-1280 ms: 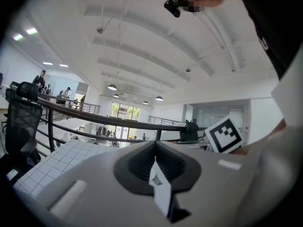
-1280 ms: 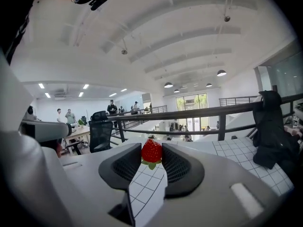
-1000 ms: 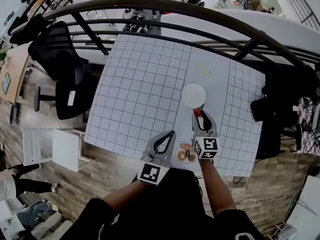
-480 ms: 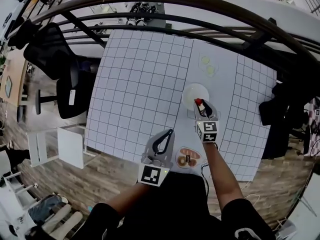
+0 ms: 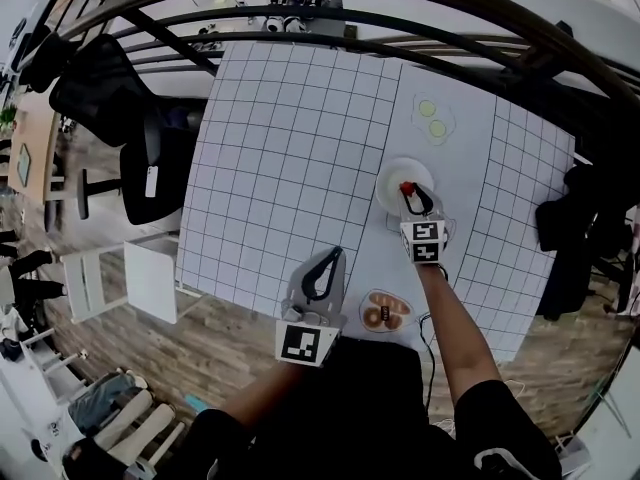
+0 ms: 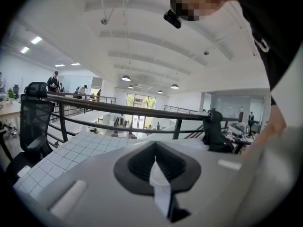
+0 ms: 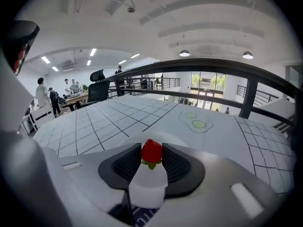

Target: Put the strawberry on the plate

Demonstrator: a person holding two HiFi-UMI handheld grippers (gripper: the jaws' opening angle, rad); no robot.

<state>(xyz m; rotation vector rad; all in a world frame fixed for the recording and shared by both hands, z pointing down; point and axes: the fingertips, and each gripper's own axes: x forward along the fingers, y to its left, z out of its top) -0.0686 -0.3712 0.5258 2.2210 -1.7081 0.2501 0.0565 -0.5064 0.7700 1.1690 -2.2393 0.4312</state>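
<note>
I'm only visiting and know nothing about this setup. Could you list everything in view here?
Table: one, white with dark grid lines, centre.
Plate: one, white, right part of the table.
Strawberry: one, red, gripped over the plate.
Egg-like flat shape: one, pale with two yellow-green spots, beyond the plate.
Small dish: one, holding brown round pieces, near table edge.
Office chair: one, black, left of the table.
Railing: one, black, beyond the table.
Left gripper: one, grey, shut and empty, near table edge.
Right gripper: one, grey, shut on the strawberry.
</note>
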